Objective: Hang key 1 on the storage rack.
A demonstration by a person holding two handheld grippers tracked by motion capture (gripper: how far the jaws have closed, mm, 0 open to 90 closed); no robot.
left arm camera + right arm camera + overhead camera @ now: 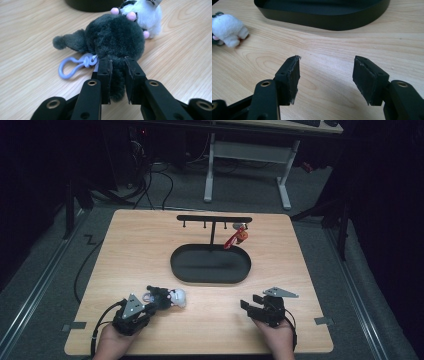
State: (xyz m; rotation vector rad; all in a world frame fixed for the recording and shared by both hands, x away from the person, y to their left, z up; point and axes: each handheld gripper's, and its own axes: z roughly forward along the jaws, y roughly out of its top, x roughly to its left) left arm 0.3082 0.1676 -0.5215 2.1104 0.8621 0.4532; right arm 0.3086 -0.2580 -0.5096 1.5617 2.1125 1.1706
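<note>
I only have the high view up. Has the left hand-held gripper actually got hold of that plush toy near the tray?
Observer: Yes. In the left gripper view the left hand-held gripper has its jaws pinched on a fold of the dark grey plush toy.
Operator: Is there a loop on it for the rack?
Observer: A pale blue plastic clip lies flat on the table, joined to the toy beside the jaws.
Operator: And the right one, is it holding anything?
Observer: No. The right hand-held gripper is open over bare wood, nothing between its pads.
Operator: What is the white part?
Observer: A white plush piece with small pink pompoms, touching the grey toy on its far side.
</note>
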